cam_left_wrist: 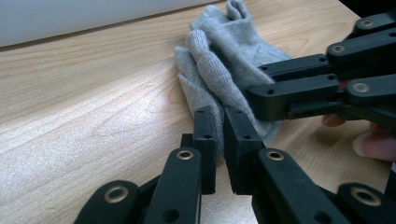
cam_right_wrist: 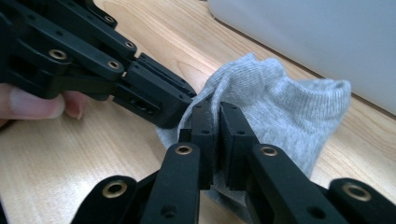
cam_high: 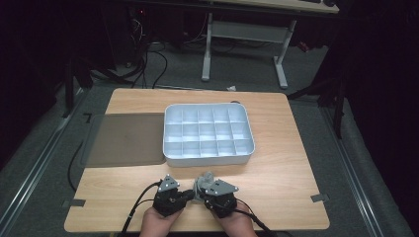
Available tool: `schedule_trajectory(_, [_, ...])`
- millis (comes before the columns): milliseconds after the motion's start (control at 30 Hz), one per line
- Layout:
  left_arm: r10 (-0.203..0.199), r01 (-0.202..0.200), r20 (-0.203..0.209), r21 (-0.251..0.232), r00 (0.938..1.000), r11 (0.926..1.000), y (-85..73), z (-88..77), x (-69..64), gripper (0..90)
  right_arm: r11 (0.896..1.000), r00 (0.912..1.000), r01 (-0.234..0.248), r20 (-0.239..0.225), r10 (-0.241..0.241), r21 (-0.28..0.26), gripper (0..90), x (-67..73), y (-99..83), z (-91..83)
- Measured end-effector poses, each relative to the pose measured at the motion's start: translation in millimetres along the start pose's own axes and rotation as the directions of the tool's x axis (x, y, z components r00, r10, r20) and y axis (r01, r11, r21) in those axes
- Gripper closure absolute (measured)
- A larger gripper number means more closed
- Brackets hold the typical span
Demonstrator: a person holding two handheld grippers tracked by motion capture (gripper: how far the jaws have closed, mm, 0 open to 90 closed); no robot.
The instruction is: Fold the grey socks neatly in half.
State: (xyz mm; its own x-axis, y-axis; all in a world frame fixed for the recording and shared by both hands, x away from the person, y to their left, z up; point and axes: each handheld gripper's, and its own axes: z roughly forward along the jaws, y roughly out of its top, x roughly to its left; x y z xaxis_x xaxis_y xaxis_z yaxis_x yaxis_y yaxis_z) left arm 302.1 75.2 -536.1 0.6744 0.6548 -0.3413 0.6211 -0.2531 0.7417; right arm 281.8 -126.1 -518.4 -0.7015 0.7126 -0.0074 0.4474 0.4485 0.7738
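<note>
A crumpled grey sock (cam_high: 206,178) lies on the wooden table near its front edge, between the two grippers. In the left gripper view my left gripper (cam_left_wrist: 220,135) is shut on a fold of the sock (cam_left_wrist: 219,70), and the right gripper (cam_left_wrist: 261,95) comes in from the right and bites the same fabric. The right gripper view has my right gripper (cam_right_wrist: 215,126) shut on the sock (cam_right_wrist: 285,98), with the left gripper (cam_right_wrist: 170,105) reaching in from the upper left. From above, the left gripper (cam_high: 189,194) and right gripper (cam_high: 201,191) nearly touch, each held by a hand.
A white tray (cam_high: 169,148) with several empty compartments stands at the table's middle, just beyond the sock. A flat grey lid (cam_high: 126,139) lies to the tray's left, overhanging the table edge. A white-legged desk (cam_high: 281,64) stands on the floor beyond the table.
</note>
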Motion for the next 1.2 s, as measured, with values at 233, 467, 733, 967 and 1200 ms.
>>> schedule_trajectory(233, [0.003,-0.003,-0.002,0.003,1.0,1.0,0.0,0.4,-0.5,83.4,1.0,0.9998,0.006,-0.02,-0.006,-0.013,86.1,3.5,-1.1,-2.6])
schedule_trajectory(467, [-0.015,0.015,0.008,-0.014,0.9999,0.9998,0.2,-2.7,2.1,78.7,1.0,0.9996,-0.003,-0.028,0.003,0.01,86.2,4.1,-6.4,5.4])
schedule_trajectory(733, [0.015,-0.019,-0.035,-0.107,0.9993,0.9941,6.3,-16.5,2.2,80.7,1.0,0.9994,-0.006,-0.033,0.006,0.009,86.3,5.1,-7.2,6.9])
schedule_trajectory(967, [0.089,-0.094,-0.041,-0.156,0.9952,0.9833,16.2,-19.6,-8.5,85.7,1.0,0.9994,-0.009,-0.035,0.009,0.011,86.4,5.5,-7.1,7.4])
schedule_trajectory(1200, [0.108,-0.11,-0.02,-0.157,0.9939,0.9815,22.5,-6.2,-14.9,86.4,1.0,0.9995,-0.012,-0.03,0.012,0.011,86.3,6.3,-7.1,7.5])
